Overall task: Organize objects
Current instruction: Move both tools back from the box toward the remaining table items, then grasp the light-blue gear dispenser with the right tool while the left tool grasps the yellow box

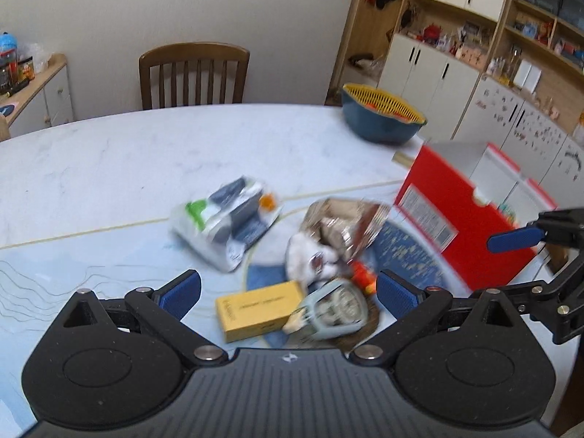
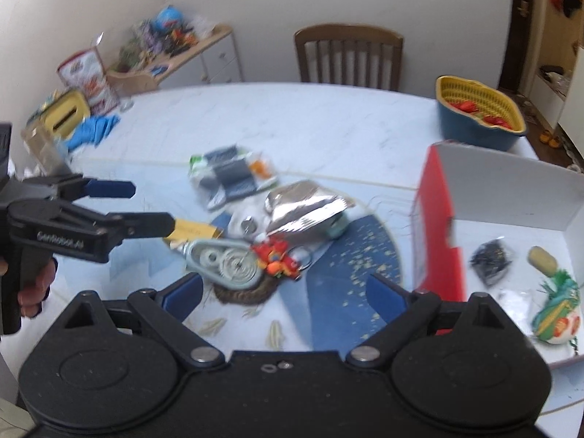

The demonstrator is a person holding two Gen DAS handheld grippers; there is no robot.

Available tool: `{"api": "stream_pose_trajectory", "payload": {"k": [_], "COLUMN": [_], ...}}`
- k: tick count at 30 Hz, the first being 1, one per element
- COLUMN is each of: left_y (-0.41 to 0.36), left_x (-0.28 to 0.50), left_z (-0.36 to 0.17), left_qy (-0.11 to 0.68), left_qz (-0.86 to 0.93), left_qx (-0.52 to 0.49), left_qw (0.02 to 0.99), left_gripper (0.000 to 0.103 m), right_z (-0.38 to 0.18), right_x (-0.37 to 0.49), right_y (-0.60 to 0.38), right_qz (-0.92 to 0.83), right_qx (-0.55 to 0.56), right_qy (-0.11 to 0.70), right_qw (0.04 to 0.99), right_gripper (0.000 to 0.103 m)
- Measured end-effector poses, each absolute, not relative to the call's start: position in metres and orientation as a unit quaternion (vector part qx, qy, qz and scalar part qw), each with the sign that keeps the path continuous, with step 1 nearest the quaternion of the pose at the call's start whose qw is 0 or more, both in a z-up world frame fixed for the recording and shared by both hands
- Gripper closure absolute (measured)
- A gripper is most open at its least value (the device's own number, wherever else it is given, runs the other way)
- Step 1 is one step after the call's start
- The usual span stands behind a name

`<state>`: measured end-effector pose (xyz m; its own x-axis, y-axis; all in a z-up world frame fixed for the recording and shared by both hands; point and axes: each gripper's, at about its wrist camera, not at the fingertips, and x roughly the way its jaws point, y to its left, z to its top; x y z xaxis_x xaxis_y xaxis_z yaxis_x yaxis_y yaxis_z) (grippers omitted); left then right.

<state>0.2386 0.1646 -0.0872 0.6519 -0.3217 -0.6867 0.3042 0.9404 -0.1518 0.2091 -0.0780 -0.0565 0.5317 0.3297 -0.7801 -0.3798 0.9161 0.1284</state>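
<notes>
Both grippers over the clutter, fingers spread, nothing held.

Left gripper above yellow box; right gripper near tape dispenser; red box right, on counter. Risk: tight pile, fingers snag foil bag.

Soft even light, motion blur, fisheye.

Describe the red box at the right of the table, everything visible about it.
The red box looks like cardboard, red outside, plain white inside, its top open with flaps up. It stands on the pale table beside the clutter. The right wrist view shows inside: a black bundle, a yellowish lump and a green-and-orange trinket. Neither gripper touches it.
</notes>
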Motion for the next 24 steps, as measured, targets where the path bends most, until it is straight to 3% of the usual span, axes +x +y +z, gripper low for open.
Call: {"api": "stream_pose_trajectory", "payload": {"k": [9, 13, 24], "left_y": [0.175, 0.183, 0.192], "left_x": [0.252, 0.254, 0.262], "left_z": [-0.123, -0.126, -0.148], "left_qy": [0.403, 0.400, 0.408], "left_qz": [-0.182, -0.203, -0.231], "left_qx": [0.018, 0.022, 0.053], "left_qw": [0.897, 0.894, 0.881], "left_gripper": [0.000, 0.001, 0.001], "right_z": [-0.085, -0.092, -0.102], "right_x": [0.213, 0.212, 0.230], "right_y": [-0.047, -0.029, 0.011], "right_qz": [0.230, 0.255, 0.322], "right_qx": [-0.072, -0.117, -0.218], "right_qy": [0.457, 0.444, 0.399], "right_qw": [0.856, 0.851, 0.831], "right_gripper": [0.018, 0.025, 0.031]}}
